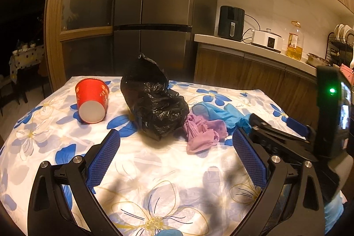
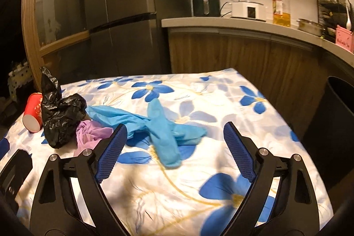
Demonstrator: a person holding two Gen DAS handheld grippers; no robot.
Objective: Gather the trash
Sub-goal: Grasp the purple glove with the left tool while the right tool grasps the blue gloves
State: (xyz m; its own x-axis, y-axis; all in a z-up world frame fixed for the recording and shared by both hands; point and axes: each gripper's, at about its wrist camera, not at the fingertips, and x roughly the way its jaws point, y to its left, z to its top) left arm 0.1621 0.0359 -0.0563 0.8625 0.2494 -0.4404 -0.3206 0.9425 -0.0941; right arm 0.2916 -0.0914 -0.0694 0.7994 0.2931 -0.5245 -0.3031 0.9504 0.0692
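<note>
Approach step, nothing picked up yet; right gripper [image 2: 174,143] jaws wide apart, empty, aimed at blue gloves [image 2: 163,132] lying mid-table [image 2: 276,125]; left gripper [image 1: 177,147] also spread & empty, facing black bag [image 1: 152,103]; red cup [image 1: 91,101] tipped near far left corner. Next, I'd judge: lower right gripper over gloves, close on the bunched middle.

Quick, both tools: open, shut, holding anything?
Left tool: open, holding nothing.
Right tool: open, holding nothing; blue gloves lie ahead on the table.
</note>
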